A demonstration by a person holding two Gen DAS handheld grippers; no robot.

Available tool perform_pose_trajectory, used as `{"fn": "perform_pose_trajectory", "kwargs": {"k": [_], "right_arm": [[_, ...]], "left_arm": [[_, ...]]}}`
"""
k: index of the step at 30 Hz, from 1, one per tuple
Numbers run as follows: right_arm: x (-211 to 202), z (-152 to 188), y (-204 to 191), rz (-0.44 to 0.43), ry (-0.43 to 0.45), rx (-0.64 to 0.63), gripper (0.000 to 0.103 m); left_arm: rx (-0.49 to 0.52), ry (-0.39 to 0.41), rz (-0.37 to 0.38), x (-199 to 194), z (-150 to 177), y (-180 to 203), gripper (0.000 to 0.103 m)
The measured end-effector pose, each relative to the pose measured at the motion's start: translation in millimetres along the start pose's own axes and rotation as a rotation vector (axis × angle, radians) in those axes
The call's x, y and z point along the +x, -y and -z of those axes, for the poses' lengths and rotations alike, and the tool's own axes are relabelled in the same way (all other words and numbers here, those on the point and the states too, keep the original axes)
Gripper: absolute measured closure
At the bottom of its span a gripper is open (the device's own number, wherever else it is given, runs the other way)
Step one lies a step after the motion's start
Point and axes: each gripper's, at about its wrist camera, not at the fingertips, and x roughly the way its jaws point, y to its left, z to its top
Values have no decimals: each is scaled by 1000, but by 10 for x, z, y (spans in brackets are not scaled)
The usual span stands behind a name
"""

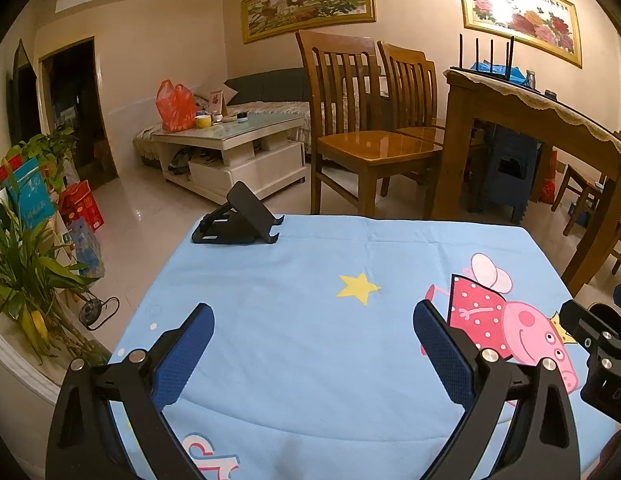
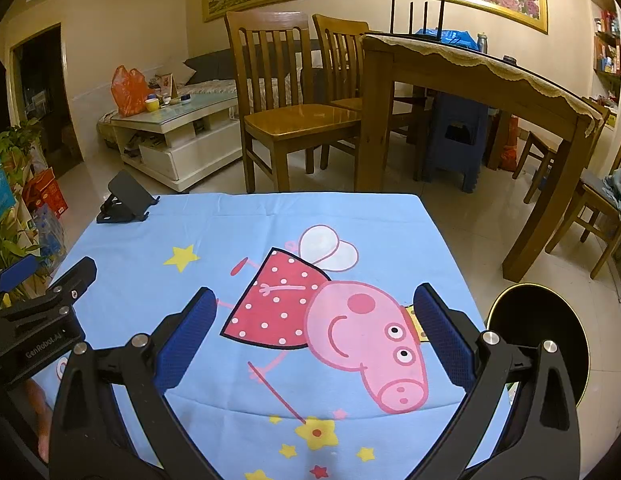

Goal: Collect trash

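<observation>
The table (image 1: 294, 320) fills the lower half of both views. It wears a blue cloth with a pink pig (image 2: 362, 336) in a red dotted dress and a yellow star (image 1: 357, 287). No trash shows on the cloth in either view. A black round bin (image 2: 538, 336) with a gold rim sits on the floor at the lower right of the right view, just beside the table. A black phone stand (image 1: 238, 220) sits on the table's far left corner, in the middle left of the left view. The left tongs (image 1: 313, 354) are wide open and hold nothing. The right tongs (image 2: 314, 338) are wide open too, with nothing between the blue pads (image 2: 186, 340).
</observation>
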Motion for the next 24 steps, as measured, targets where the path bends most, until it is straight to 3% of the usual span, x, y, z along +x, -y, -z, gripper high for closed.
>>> {"fn": "perform_pose_trajectory", "kwargs": {"k": [24], "right_arm": [[-26, -10, 26, 2, -1, 7, 6]], "left_arm": [[17, 20, 1, -88, -40, 112, 7]]}}
